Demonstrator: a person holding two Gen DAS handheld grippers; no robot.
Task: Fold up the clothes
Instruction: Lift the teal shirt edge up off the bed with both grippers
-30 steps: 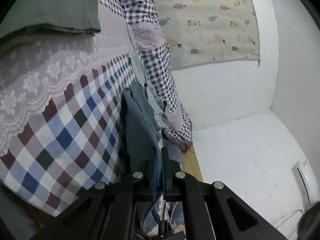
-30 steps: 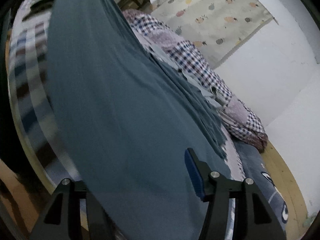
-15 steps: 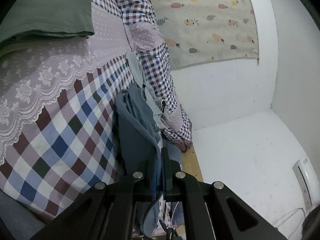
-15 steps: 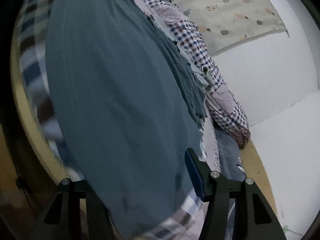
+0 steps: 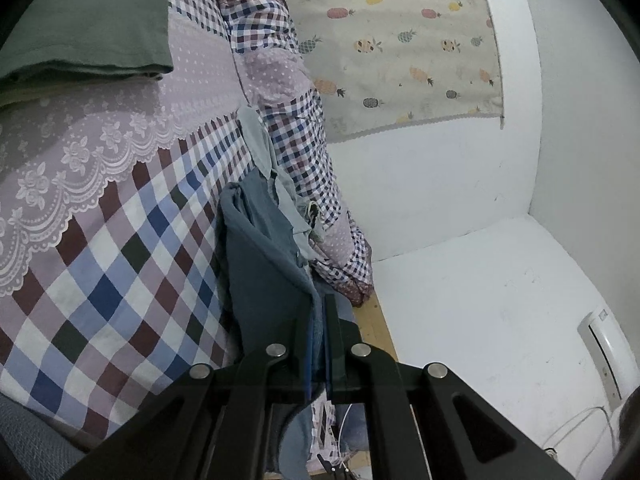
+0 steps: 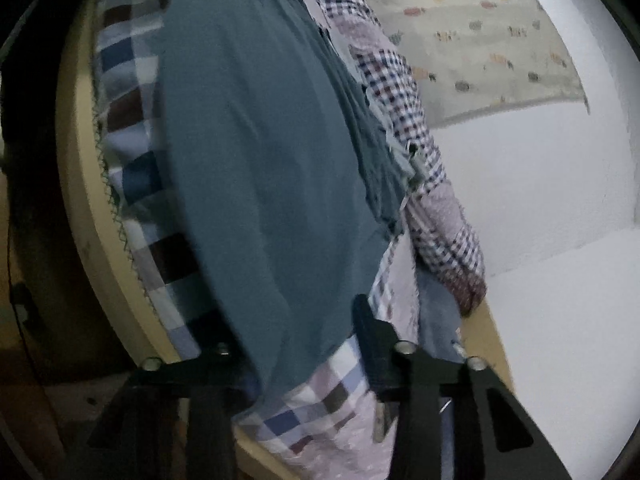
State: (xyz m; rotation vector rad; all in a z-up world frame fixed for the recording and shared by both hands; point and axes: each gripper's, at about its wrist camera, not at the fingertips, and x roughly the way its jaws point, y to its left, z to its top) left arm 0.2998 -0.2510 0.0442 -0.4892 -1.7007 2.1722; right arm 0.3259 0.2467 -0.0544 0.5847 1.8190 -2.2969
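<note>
Over on the far left of the left wrist view, a folded green garment lies on the lace-trimmed part of the checked bedspread. Moving right, the teal garment runs from the bed's right side, beside the checked pillow, down to the near edge, and the left gripper has its jaws pinched tight on the cloth's edge. Further right, a pineapple-print cloth hangs on the white wall. Switching to the right wrist view: wooden bed frame at left, then the teal garment spread broadly over the bedspread. The right gripper stands wide; its left finger is hidden under the cloth, so I cannot tell if it grips anything.
</note>
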